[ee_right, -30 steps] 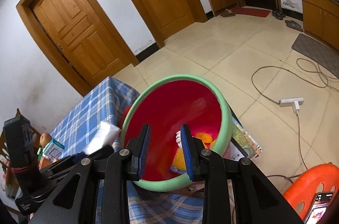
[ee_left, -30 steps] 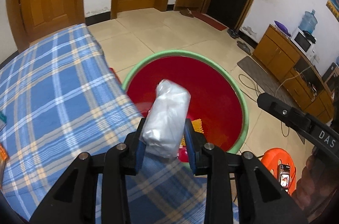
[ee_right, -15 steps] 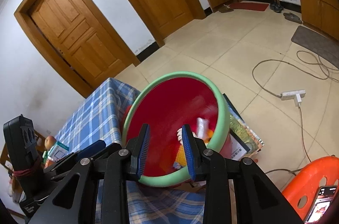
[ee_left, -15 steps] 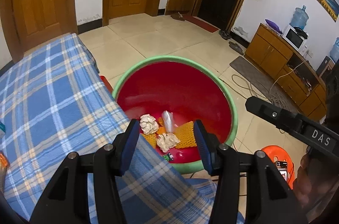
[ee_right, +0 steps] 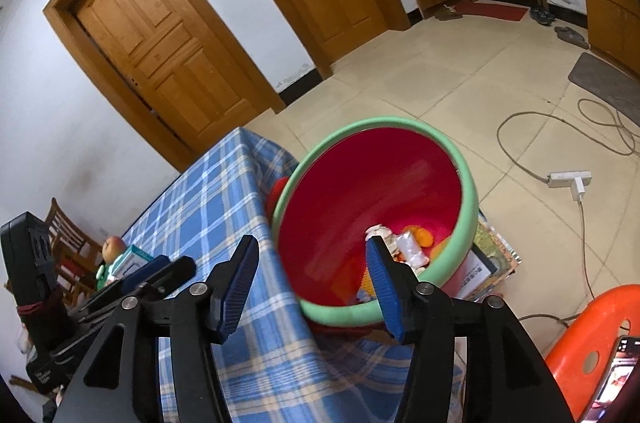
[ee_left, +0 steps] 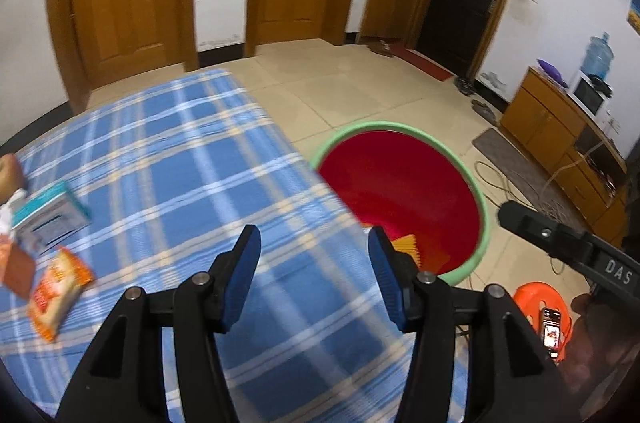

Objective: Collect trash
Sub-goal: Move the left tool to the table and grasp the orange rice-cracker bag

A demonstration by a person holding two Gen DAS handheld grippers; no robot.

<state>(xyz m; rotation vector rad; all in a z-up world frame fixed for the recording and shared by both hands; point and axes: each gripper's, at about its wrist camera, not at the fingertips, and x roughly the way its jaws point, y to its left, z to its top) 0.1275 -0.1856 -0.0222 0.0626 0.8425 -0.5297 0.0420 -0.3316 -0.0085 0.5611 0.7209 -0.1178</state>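
Observation:
A red bin with a green rim [ee_left: 384,125] stands on the floor against the table's right edge. In the right wrist view, the bin [ee_right: 376,122] holds a white packet [ee_right: 408,245], crumpled paper and orange scraps. My left gripper [ee_left: 313,239] hovers over the blue plaid tablecloth [ee_left: 180,163], its jaws opening with nothing between them. My right gripper [ee_right: 312,243] hangs above the table corner by the bin; its jaws are opening and empty. At the left of the table lie an orange snack packet [ee_left: 56,291] and a teal-and-white box [ee_left: 48,219].
An orange plastic stool [ee_left: 536,299] with a phone [ee_left: 550,331] on it stands at the lower right. A power strip [ee_right: 568,179] and cable lie on the tiled floor. Magazines [ee_right: 492,255] sit under the bin. An apple [ee_right: 113,246] rests near a wooden chair [ee_right: 64,235].
My left gripper let go of the white packet, which dropped into the bin, then swung left over the table. My right gripper's jaws spread wider.

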